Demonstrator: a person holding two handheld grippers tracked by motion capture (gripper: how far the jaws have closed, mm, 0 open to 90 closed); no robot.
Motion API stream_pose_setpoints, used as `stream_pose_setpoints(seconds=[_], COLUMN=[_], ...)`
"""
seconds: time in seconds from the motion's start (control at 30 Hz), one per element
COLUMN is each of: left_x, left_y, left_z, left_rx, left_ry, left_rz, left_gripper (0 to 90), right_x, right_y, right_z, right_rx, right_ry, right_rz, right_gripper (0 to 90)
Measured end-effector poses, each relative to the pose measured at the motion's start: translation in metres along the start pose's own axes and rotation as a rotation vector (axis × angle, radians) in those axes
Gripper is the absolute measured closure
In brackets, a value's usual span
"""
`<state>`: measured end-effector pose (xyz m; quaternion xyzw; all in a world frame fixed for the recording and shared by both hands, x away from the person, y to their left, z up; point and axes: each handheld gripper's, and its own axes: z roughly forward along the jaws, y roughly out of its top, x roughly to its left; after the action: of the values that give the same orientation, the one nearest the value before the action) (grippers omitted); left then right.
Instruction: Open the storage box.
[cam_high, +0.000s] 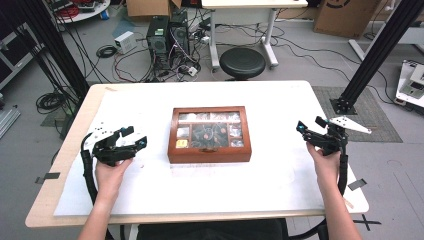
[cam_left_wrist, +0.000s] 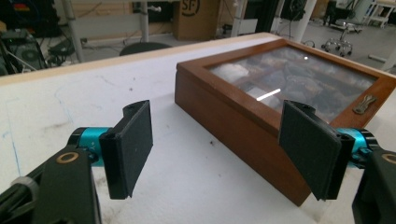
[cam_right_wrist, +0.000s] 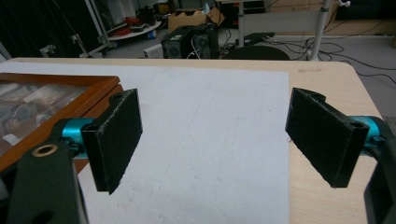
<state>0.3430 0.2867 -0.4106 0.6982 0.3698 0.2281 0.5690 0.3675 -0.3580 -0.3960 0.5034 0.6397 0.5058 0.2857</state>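
High view: we hold the left gripper (cam_high: 131, 136) and right gripper (cam_high: 310, 125) well apart on either side of a closed wooden box (cam_high: 209, 134) with a glass lid, at the middle of the white-covered table (cam_high: 280, 170). Both sets of jaws stand wide open, gripping nothing.

We count one wooden box (cam_high: 209, 152) on the table (cam_high: 280, 100), lying between two grippers: one left gripper (cam_high: 131, 137), one right gripper (cam_high: 310, 125). Beyond them we see one black stool (cam_high: 242, 62) and two computer towers (cam_high: 167, 35).
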Motion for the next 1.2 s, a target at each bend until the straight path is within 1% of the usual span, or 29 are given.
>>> stream_pose_setpoints(seconds=[0.03,0.07,0.13,0.2,0.27,0.33,0.37,0.47,0.5,0.53,0.67,0.73,0.8,0.83,0.93,1.0,1.13,1.2], left_x=[0.000,0.000,0.000,0.001,0.000,-0.002,-0.002,-0.005,-0.006,-0.006,-0.005,-0.006,-0.008,-0.008,-0.010,-0.012,-0.016,-0.019], left_y=[0.001,0.001,0.002,0.003,0.005,0.007,0.007,0.008,0.007,0.007,0.006,0.006,0.007,0.007,0.007,0.007,0.007,0.006], left_z=[0.000,0.000,0.001,0.003,0.004,0.002,0.002,0.001,0.001,0.001,0.003,0.003,0.004,0.004,0.005,0.006,0.010,0.013], left_rx=[-0.010,-0.010,0.004,0.025,0.029,0.017,0.017,0.016,0.018,0.021,0.023,0.025,0.021,0.021,0.018,0.021,0.039,0.056], left_ry=[-0.005,-0.005,-0.006,-0.015,-0.027,-0.036,-0.036,-0.030,-0.031,-0.037,-0.072,-0.079,-0.083,-0.088,-0.106,-0.121,-0.152,-0.173], left_rz=[-0.004,-0.004,-0.018,-0.034,-0.040,-0.028,-0.028,-0.003,-0.001,-0.001,-0.028,-0.022,-0.018,-0.011,-0.008,-0.005,0.010,0.011], left_gripper=[26.3,26.3,26.3,26.3,26.3,26.3,26.3,26.3,26.3,26.3,26.3,26.3,26.3,26.3,26.3,26.3,26.3,26.3], right_x=[0.000,-0.001,-0.001,-0.002,-0.003,-0.003,-0.003,-0.003,-0.003,-0.003,-0.004,-0.003,-0.003,-0.003,-0.002,-0.003,-0.002,-0.003], right_y=[0.000,-0.001,-0.001,-0.001,-0.001,-0.001,-0.001,-0.002,-0.002,-0.002,-0.001,-0.001,-0.001,-0.002,-0.002,-0.002,-0.002,-0.002], right_z=[0.000,0.000,0.000,0.000,0.001,0.002,0.002,0.003,0.003,0.003,0.003,0.003,0.003,0.003,0.004,0.004,0.004,0.004], right_rx=[0.000,-0.002,-0.006,-0.006,-0.005,0.002,0.004,0.002,0.003,0.003,0.001,0.007,0.004,0.006,0.007,0.009,0.009,0.008], right_ry=[-0.001,-0.002,-0.005,-0.006,-0.006,-0.009,-0.009,-0.010,-0.014,-0.014,-0.011,-0.009,0.002,0.008,0.003,0.002,0.001,-0.004], right_rz=[0.002,0.001,0.000,0.006,0.008,0.013,0.012,0.009,0.008,0.008,0.014,0.022,0.012,0.010,-0.005,-0.005,0.002,-0.006], right_gripper=[18.9,18.9,18.9,19.0,19.0,19.0,19.0,19.0,19.0,19.0,19.1,19.2,25.1,25.2,25.1,25.1,25.1,25.1])
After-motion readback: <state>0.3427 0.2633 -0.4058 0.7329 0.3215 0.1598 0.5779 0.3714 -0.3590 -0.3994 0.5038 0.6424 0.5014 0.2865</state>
